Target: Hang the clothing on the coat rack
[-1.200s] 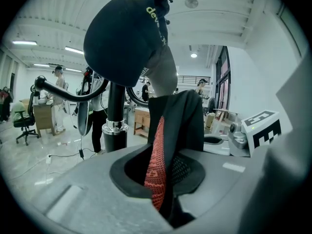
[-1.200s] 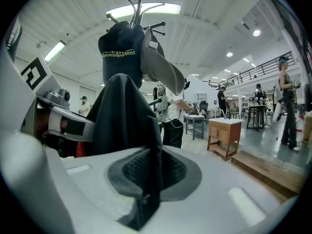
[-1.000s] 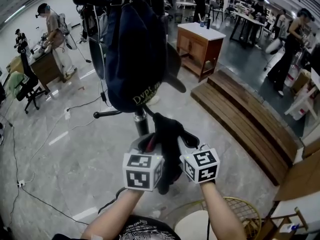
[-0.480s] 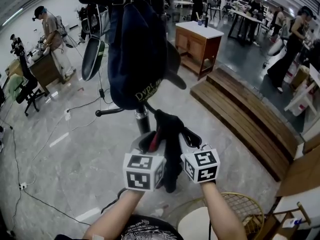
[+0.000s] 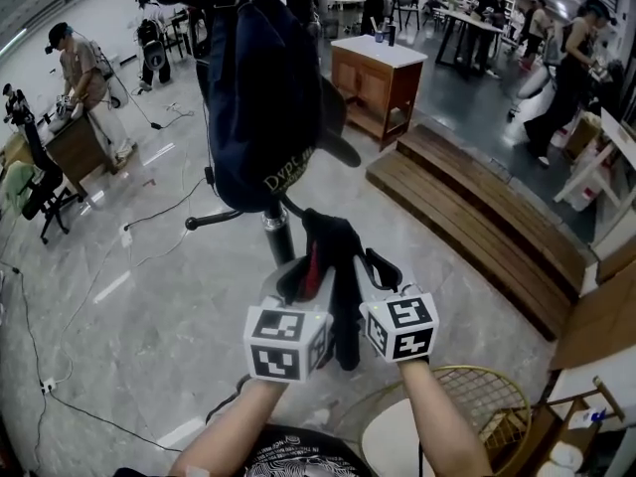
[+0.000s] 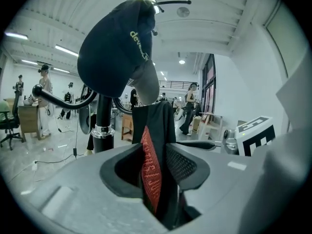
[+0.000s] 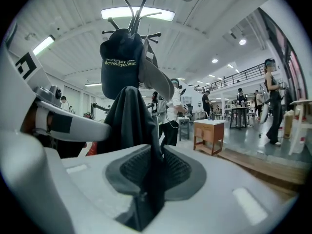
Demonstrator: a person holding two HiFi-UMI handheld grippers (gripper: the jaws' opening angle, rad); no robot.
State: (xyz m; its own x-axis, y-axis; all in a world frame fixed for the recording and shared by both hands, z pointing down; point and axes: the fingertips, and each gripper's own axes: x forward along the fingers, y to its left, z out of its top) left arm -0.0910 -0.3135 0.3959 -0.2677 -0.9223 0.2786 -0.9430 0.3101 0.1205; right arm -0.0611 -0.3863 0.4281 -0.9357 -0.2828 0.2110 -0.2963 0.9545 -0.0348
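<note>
A black garment (image 5: 336, 266) with a red printed band (image 6: 150, 165) hangs between my two grippers, just below the coat rack's pole (image 5: 279, 237). A dark blue cap (image 5: 260, 97) hangs on the rack above it. My left gripper (image 5: 298, 278) has just been opening its jaws. The garment still lies between them, against the right pad, with a gap at the left pad (image 6: 122, 167). My right gripper (image 5: 384, 272) is shut on the black cloth (image 7: 130, 116), which is pinched between its pads (image 7: 178, 172). Rack hooks (image 7: 131, 13) spread above the cap (image 7: 119, 62).
A horizontal rack arm (image 5: 224, 222) sticks out to the left of the pole. A wooden cabinet (image 5: 376, 79) and long wooden steps (image 5: 477, 217) lie to the right. A wicker basket (image 5: 477, 410) stands by my right arm. People work at desks on the left (image 5: 79, 78). Cables cross the floor.
The left gripper's jaws have spread apart around the garment, and the red band now shows between them. The right gripper keeps its hold. Both hands stay in nearly the same place.
</note>
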